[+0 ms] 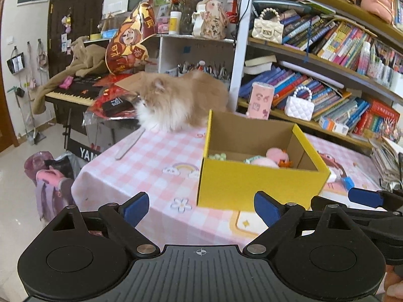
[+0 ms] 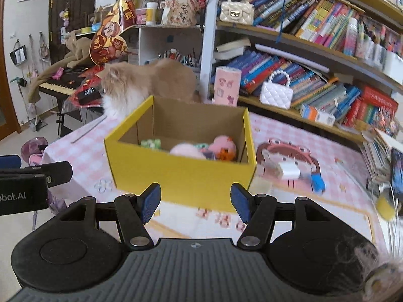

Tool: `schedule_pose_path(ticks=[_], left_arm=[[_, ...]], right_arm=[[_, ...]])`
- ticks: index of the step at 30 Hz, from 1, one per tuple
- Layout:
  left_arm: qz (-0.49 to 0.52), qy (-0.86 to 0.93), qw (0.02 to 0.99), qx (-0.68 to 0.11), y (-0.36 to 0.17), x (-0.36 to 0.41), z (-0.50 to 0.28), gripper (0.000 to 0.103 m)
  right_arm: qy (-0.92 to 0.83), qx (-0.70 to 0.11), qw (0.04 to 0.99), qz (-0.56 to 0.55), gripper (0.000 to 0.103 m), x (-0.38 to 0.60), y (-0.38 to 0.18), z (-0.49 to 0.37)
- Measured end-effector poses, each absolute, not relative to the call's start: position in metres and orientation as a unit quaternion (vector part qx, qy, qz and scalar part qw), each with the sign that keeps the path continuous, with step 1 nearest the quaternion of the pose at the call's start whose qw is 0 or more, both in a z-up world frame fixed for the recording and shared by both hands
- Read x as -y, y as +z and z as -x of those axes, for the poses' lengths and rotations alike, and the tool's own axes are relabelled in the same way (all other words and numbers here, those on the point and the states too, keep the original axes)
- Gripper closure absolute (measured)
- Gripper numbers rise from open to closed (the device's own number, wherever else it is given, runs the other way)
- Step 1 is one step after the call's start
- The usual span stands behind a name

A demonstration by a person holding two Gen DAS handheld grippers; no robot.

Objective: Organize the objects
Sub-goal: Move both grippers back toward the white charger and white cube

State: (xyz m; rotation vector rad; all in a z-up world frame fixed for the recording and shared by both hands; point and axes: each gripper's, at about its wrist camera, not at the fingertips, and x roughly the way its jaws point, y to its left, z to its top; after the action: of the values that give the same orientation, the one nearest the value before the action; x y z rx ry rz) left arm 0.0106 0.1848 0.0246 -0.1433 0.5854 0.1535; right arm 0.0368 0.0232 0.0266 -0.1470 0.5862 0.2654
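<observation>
Yellow cardboard box (image 2: 181, 173) on pink checked tablecloth (image 1: 141, 161), near its front-left corner; plush toys (image 2: 223, 147) inside. Left gripper (image 1: 201, 209) spread wide, empty; right gripper (image 2: 196, 202) half spread, empty. Cat (image 1: 176, 100) behind box. Bare cloth right of box.

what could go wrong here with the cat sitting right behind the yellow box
1. The fluffy orange-and-white cat sits on the table just behind the open yellow cardboard box; it might step in or bat at the small plush toys inside.
2. Both grippers are empty and open, left gripper and right gripper; a quick reach could startle the cat.
3. The white and blue item lies loose beside the box and could get knocked.
</observation>
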Motion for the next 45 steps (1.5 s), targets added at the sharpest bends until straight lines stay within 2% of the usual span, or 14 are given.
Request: schedule_pose_path(ticks=[2, 21, 45], left_arm=[[0.071, 0.074, 0.950, -0.294, 0.021, -0.183, -0.004, 0.006], [0.039, 0.011, 0.945, -0.324, 0.007, -0.150, 0.023, 0.006], [-0.005, -0.087, 0.929, -0.359, -0.003, -0.033, -0.037, 0.006]], right_arm=[[0.126, -0.294, 0.945, 0.068, 0.043, -0.023, 0.023, -0.028], [0.055, -0.326, 0.943, 0.039, 0.037, 0.010, 0.006, 0.034], [-0.055, -0.363, 0.930, 0.004, 0.034, 0.130, -0.006, 0.004]])
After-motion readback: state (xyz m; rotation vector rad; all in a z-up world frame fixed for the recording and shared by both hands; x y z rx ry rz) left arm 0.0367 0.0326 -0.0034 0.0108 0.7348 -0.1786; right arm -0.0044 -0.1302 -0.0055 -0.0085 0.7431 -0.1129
